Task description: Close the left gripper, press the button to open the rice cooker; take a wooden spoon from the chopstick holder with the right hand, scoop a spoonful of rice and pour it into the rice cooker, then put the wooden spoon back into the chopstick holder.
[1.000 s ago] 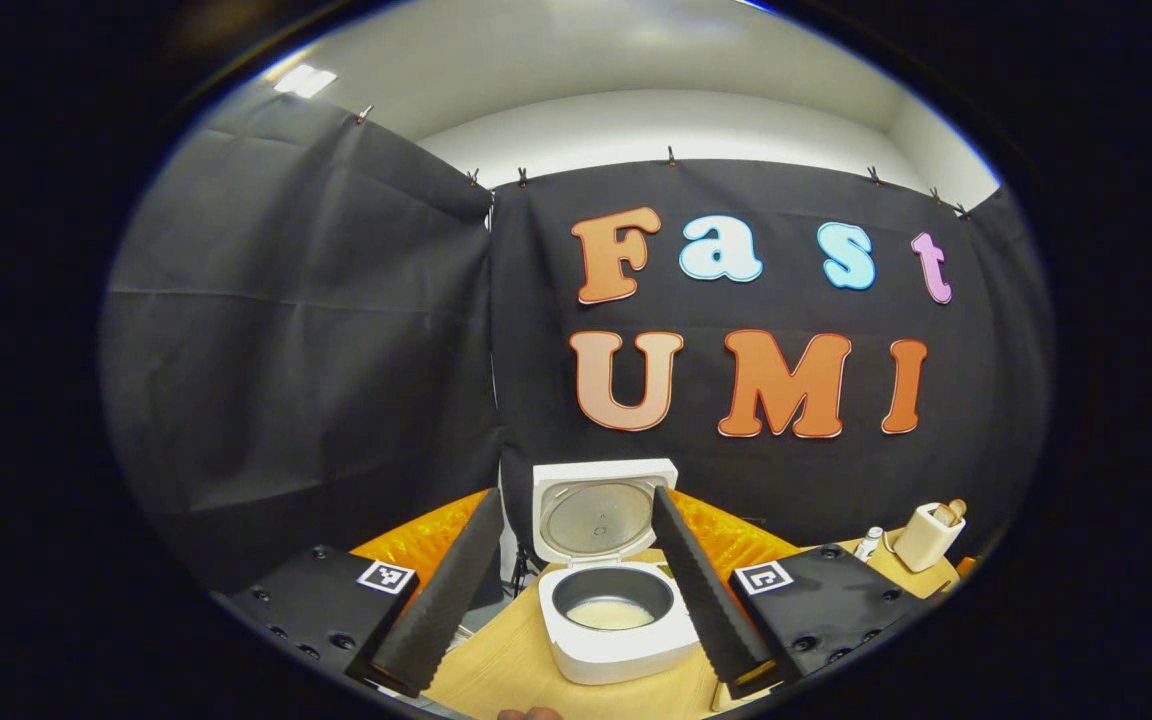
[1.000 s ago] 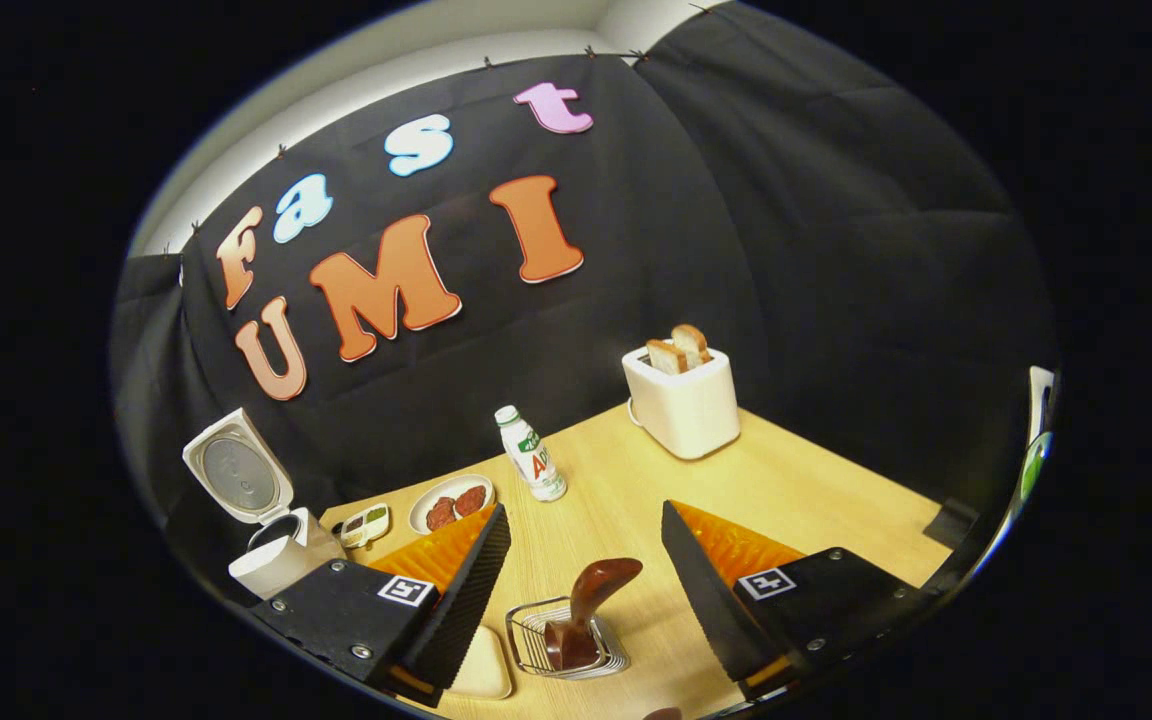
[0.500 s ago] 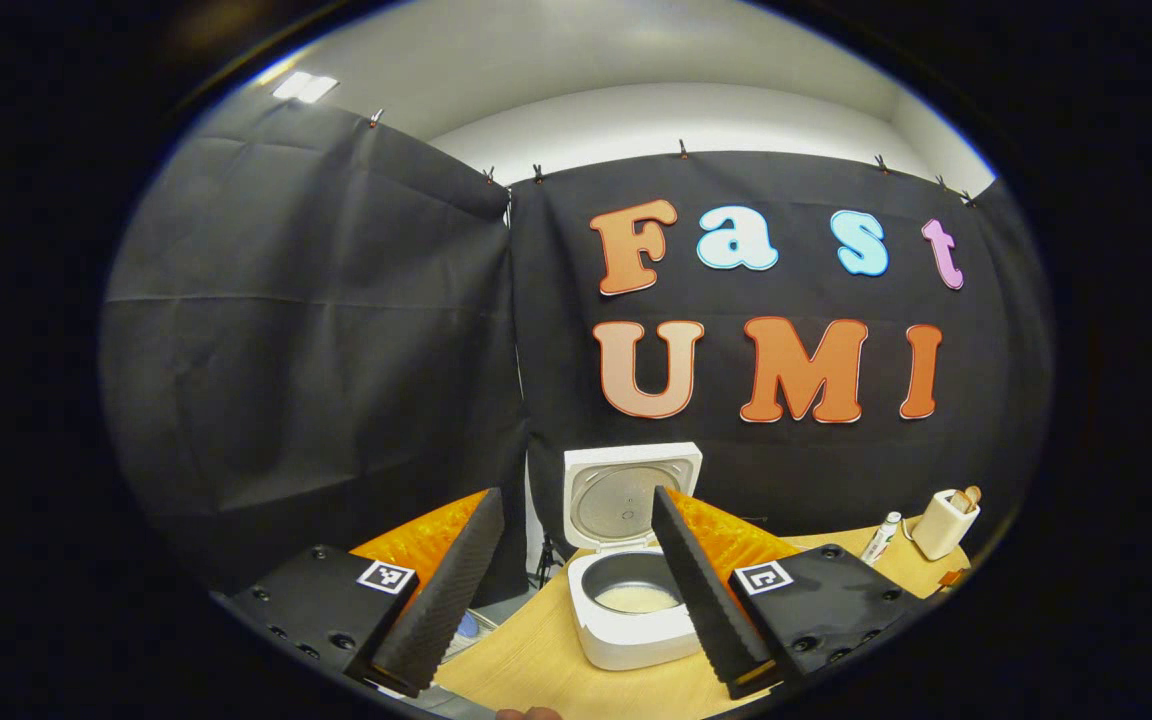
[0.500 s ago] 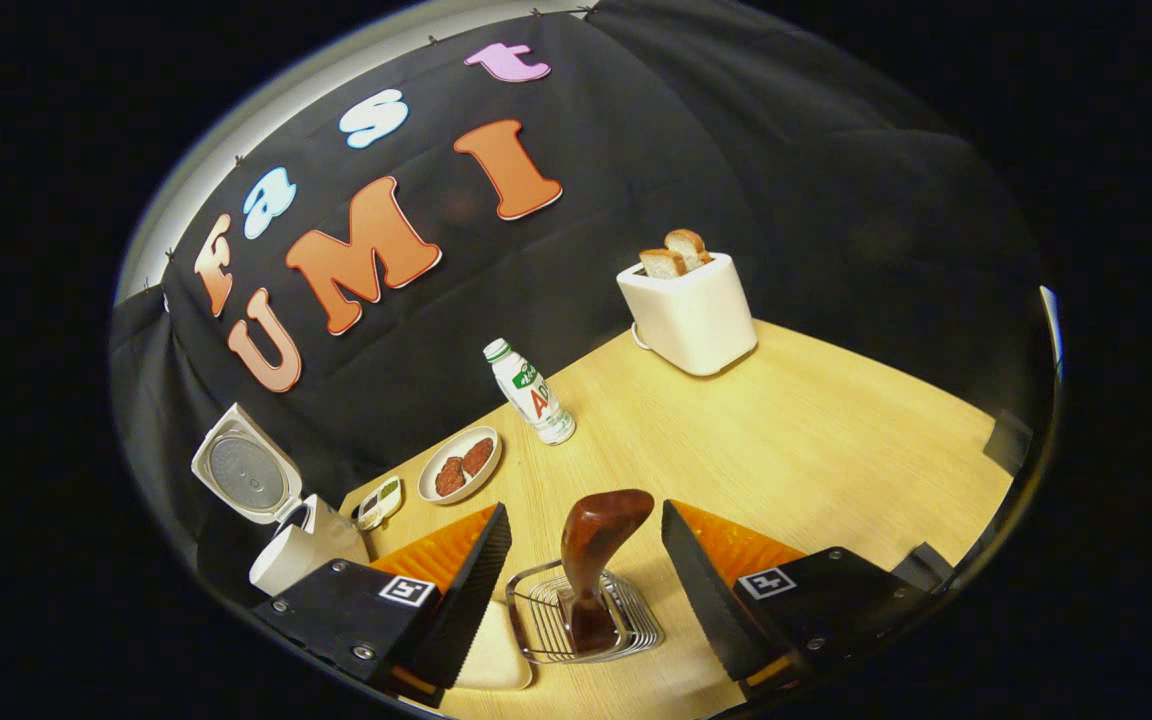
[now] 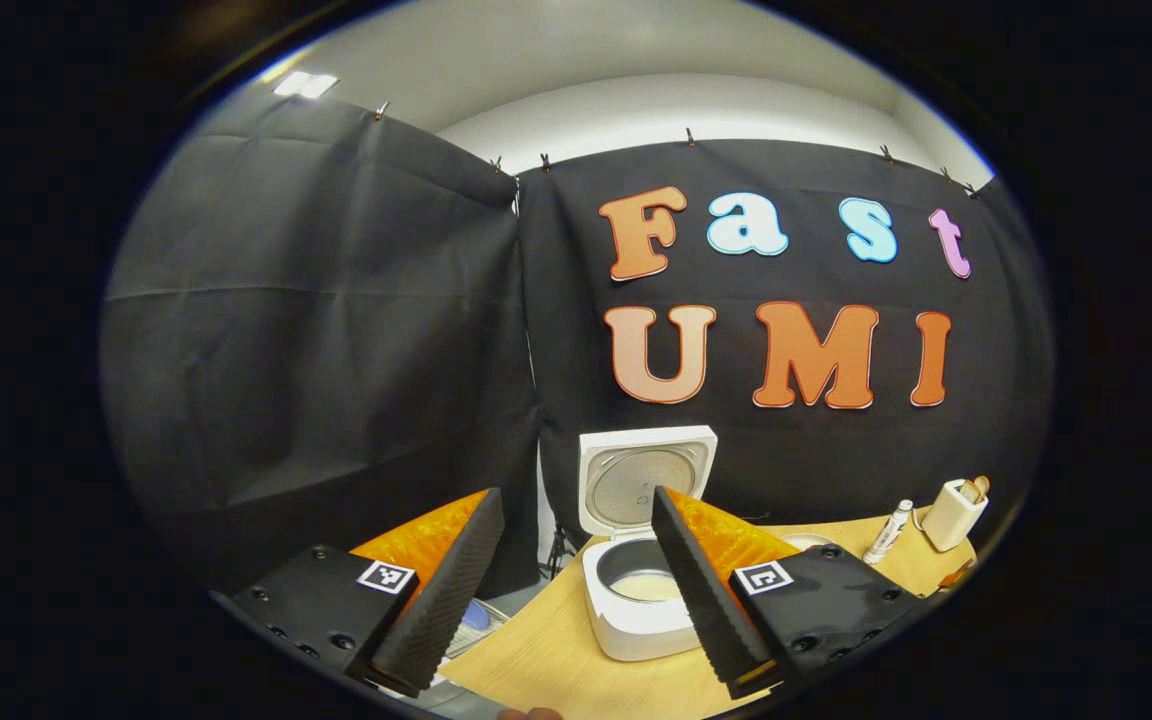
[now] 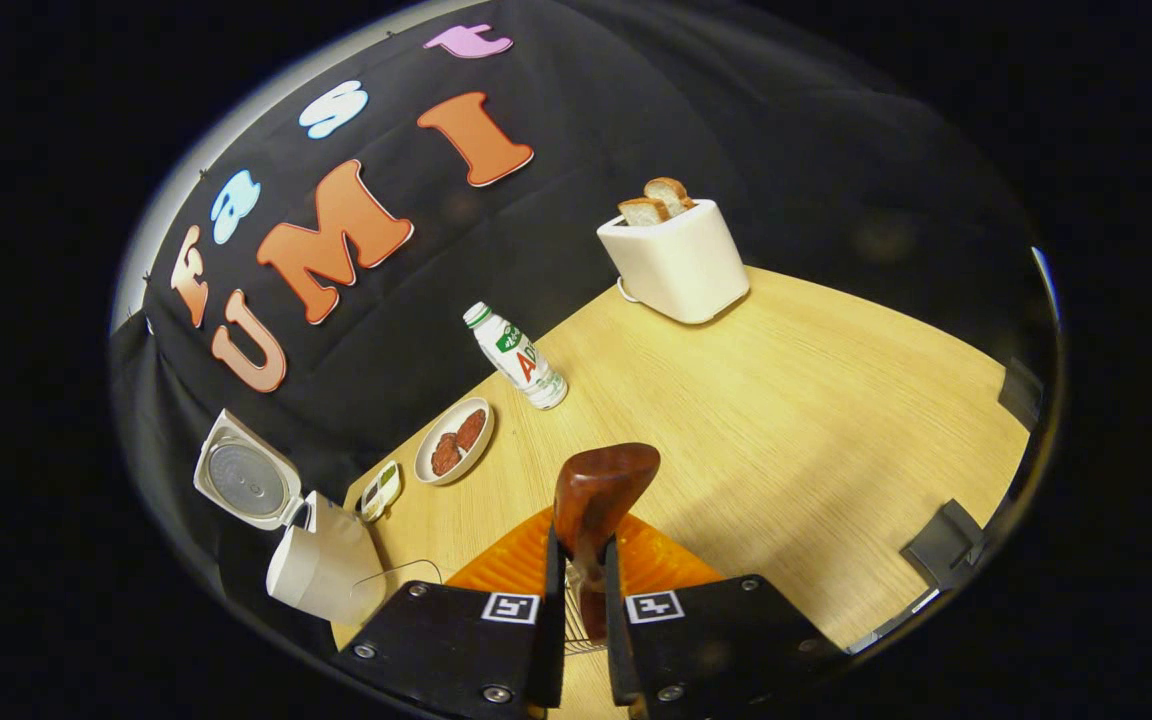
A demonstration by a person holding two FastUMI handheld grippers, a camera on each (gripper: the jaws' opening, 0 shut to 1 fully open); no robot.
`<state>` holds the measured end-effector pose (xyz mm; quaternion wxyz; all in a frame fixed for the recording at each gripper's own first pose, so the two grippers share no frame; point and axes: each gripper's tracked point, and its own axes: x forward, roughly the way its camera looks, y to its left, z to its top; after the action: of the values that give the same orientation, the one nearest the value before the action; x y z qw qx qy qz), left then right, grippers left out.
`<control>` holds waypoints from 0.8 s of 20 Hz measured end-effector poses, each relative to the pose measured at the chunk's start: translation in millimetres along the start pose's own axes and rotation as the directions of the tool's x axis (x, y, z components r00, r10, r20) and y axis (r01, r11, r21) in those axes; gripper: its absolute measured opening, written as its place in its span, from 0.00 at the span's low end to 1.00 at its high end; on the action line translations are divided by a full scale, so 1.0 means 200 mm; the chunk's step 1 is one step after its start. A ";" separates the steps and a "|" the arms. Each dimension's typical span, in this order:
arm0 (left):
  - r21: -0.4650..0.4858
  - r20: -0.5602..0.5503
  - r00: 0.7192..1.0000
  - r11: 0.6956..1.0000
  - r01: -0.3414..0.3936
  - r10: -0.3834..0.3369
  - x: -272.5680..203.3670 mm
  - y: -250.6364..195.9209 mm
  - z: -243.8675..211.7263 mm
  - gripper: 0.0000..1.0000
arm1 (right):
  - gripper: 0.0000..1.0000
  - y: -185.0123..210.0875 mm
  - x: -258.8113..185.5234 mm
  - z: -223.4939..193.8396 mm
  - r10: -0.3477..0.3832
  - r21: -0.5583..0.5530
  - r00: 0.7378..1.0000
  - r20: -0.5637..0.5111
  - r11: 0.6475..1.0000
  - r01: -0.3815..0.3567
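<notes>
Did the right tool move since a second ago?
Yes. The right tool went down and forward onto the wooden spoon, and its fingers closed on the handle. Against the toaster, the spoon now sits right between them.

The left gripper [image 5: 568,590] hangs with its fingers spread wide, nothing between them. Beyond them the rice cooker [image 5: 636,610] sits on the table [image 5: 556,665], lid [image 5: 644,480] standing upright, pale rice in the pot. Well right of the cooker stand a bottle [image 5: 887,531] and, just past it, a toaster [image 5: 954,514] with bread.
</notes>
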<state>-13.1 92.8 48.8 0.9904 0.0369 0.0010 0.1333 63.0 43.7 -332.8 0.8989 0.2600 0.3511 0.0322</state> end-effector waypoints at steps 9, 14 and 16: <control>-0.029 0.010 1.000 1.000 0.008 -0.008 0.01 0.04 0.00 0.99 | 0.02 0.11 -0.09 0.15 -0.026 -0.118 0.996 0.080 0.992 0.035; -0.022 0.020 0.999 0.999 0.027 -0.026 0.02 0.03 0.01 1.00 | 0.02 0.22 -0.22 0.32 -0.013 -0.212 0.987 0.162 0.976 0.048; -0.026 0.021 0.999 0.999 0.031 -0.031 0.03 0.03 0.01 1.00 | 0.01 0.30 -0.29 0.38 0.021 -0.267 0.980 0.196 0.963 0.033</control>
<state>-8.5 99.3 51.1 0.9927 0.0251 -0.0105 0.1175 76.6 47.6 -221.6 0.9563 0.1364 0.2536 0.0508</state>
